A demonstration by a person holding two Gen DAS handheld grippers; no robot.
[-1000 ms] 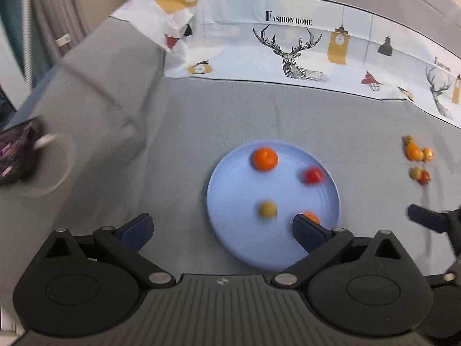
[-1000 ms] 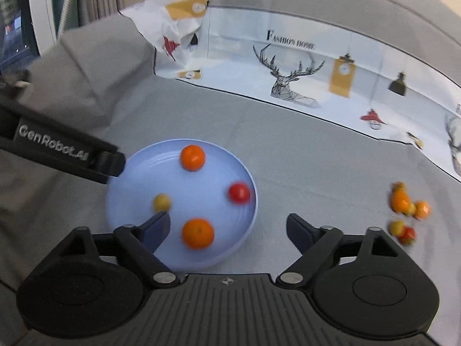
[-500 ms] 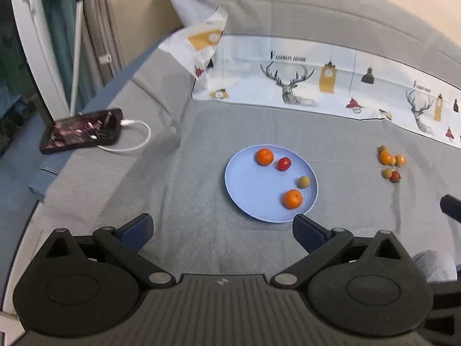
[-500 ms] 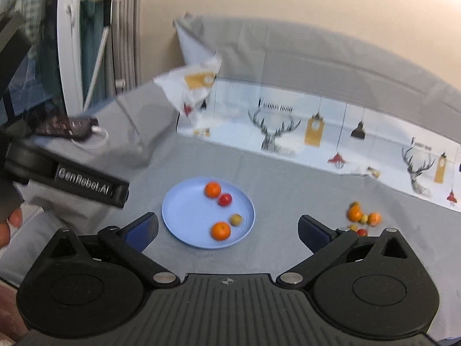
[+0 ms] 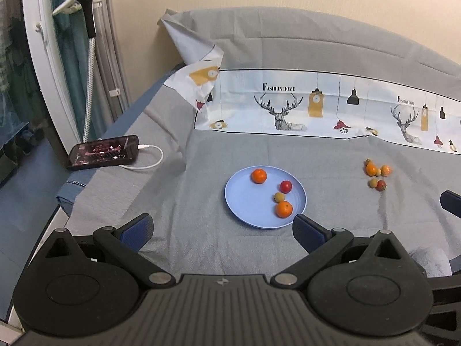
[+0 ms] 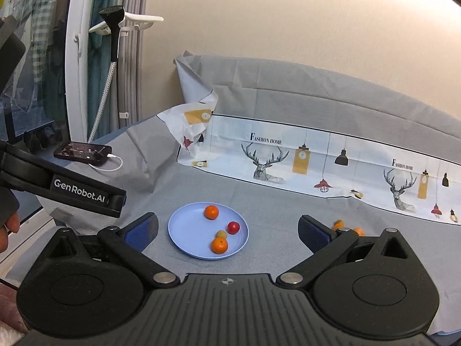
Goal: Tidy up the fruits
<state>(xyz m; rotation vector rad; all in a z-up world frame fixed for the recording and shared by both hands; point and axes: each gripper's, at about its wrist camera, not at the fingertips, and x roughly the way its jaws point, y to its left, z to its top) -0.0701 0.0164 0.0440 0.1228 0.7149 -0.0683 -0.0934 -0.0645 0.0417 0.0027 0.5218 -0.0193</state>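
Observation:
A light blue plate (image 5: 247, 201) (image 6: 187, 230) lies on the grey sheet. It holds two oranges (image 5: 284, 209) (image 5: 259, 175), a red tomato (image 5: 286, 186) and a small yellowish fruit (image 5: 278, 197). A cluster of several small fruits (image 5: 376, 174) lies on the sheet to the plate's right; the right finger partly hides it in the right wrist view (image 6: 338, 225). My left gripper (image 5: 222, 229) is open and empty, held back above the near side of the plate. My right gripper (image 6: 227, 229) is open and empty, also held back and high.
A phone (image 5: 102, 152) on a white charging cable lies at the sheet's left edge. A deer-print cloth (image 5: 317, 109) runs along the back. A garment steamer (image 5: 86, 14) and a window stand at far left. The bed edge drops off on the left.
Both grippers have pulled back and up from the plate, so the whole bed now shows. The small yellowish fruit has rolled to the right on the plate.

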